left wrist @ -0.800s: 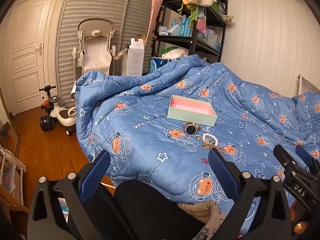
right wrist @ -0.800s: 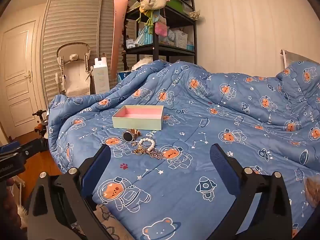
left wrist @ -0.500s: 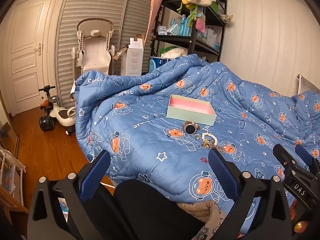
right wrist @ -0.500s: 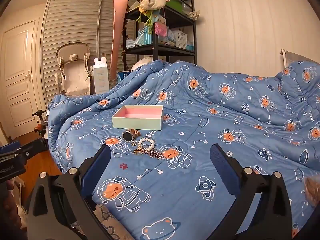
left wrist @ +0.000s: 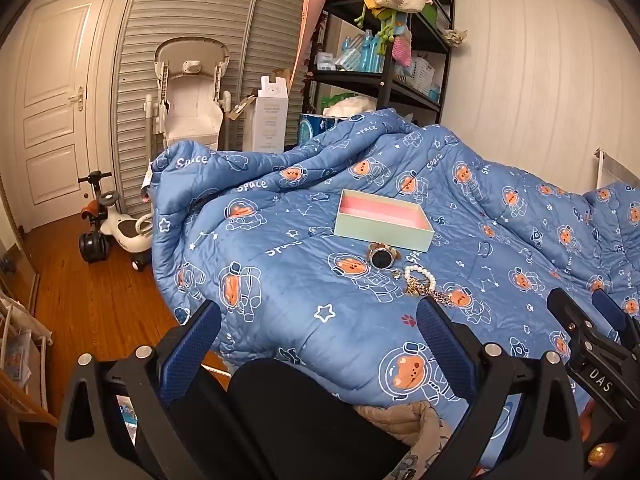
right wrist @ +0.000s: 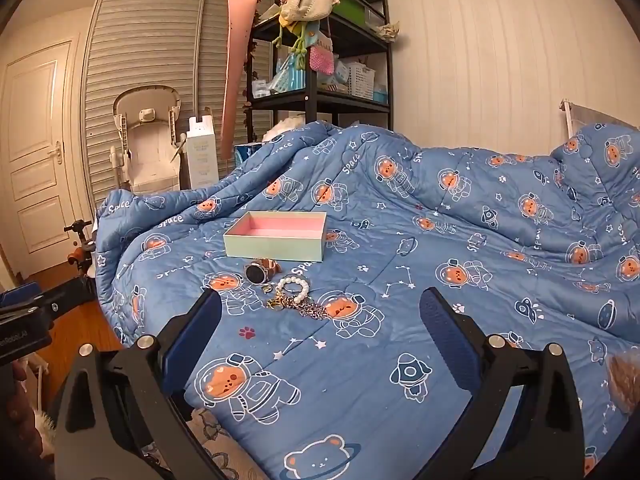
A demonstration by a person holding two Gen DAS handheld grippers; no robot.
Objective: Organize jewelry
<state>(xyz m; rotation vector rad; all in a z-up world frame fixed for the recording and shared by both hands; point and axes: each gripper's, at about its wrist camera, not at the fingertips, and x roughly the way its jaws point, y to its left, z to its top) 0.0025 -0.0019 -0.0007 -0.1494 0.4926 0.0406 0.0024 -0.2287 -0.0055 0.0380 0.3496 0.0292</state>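
Blue quilt, jewelry laid out, both our jaws spread wide and empty.

We hold the left gripper [left wrist: 318, 344] and right gripper [right wrist: 320, 330] above the near edge of the bed's quilt [right wrist: 440, 220]. On it sits the mint box [right wrist: 276, 236] with its pink lining, and just in front lie the watch [right wrist: 258, 272], the pearl bracelet [right wrist: 294, 286] and a tangled gold chain [right wrist: 304, 308], close together, well ahead of our fingertips.

The bed [right wrist: 460, 320], under a blue quilt [right wrist: 400, 208], carries an open box [right wrist: 276, 240], watch [right wrist: 258, 273], pearl bracelet [right wrist: 295, 285] and chain [right wrist: 310, 311].
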